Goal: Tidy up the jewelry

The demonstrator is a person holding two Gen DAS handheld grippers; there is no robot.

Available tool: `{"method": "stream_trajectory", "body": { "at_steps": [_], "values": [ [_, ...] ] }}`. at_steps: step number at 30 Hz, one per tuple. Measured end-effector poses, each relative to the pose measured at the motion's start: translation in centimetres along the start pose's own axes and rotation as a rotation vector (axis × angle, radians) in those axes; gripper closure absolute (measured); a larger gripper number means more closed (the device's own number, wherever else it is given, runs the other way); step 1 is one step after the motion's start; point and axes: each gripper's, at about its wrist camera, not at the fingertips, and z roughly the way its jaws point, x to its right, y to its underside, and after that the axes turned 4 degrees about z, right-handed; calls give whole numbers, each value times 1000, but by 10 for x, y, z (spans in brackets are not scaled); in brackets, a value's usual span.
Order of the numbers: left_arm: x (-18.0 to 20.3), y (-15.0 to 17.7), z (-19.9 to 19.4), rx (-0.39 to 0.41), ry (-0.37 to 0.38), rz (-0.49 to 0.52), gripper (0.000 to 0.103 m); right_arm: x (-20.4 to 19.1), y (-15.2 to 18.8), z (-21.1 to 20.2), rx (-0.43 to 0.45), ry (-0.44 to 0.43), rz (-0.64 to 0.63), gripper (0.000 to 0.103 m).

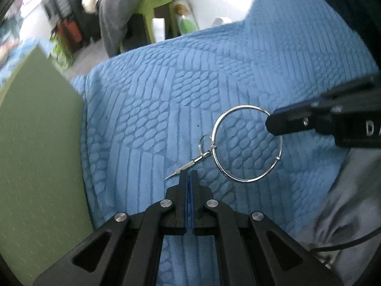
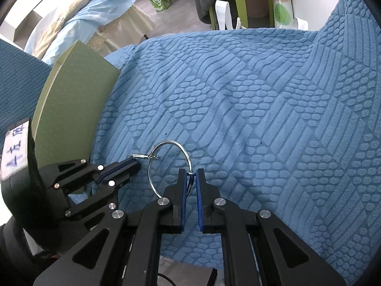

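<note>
Our right gripper [image 2: 190, 173] pinches the rim of a silver bangle [image 1: 248, 143] between its blue pads, lifting the hoop above the blue textured blanket [image 2: 262, 109] at the lower middle of the right wrist view. Our left gripper [image 1: 188, 175] has its fingers pressed together; in the left wrist view, a small silver charm [image 1: 190, 164] that hangs from the bangle lies just beside its tips, and we cannot tell whether they touch it. A green box [image 2: 78, 90] sits at the blanket's left edge.
</note>
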Motion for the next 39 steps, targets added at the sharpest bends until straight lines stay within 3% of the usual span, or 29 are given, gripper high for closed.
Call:
{"method": "stream_trajectory", "body": {
  "at_steps": [5,7,8,10,12,16,22,26,29,33,38,39],
  "values": [
    [9,-2,1,0,-35,100,102,4,0,-2,-1,1,2,98],
    [15,-3,-1,9,-54,146,97,7,1,-3,-2,1,6,98],
    [16,-4,-3,27,-56,158,90,7,1,-3,-3,1,7,98],
    [14,-6,-6,57,-27,136,45,9,2,-3,-4,2,8,98],
    [8,-7,-10,84,24,98,35,11,2,-3,-6,0,9,98],
    [7,-7,-7,86,29,103,35,15,3,-4,-4,-14,22,98],
    [26,-4,-3,82,-73,237,36,16,4,-10,4,-33,28,97],
    [37,-5,0,88,-98,324,37,17,5,-15,8,-52,36,97],
    [43,-7,7,89,-116,391,50,18,5,-20,5,-73,41,97],
    [37,-15,12,84,-63,361,65,18,3,-23,4,-87,46,97],
    [25,-20,15,81,11,301,69,18,2,-22,6,-84,51,97],
    [22,-21,16,75,45,290,79,18,2,-22,5,-83,51,97]
  ]
}}
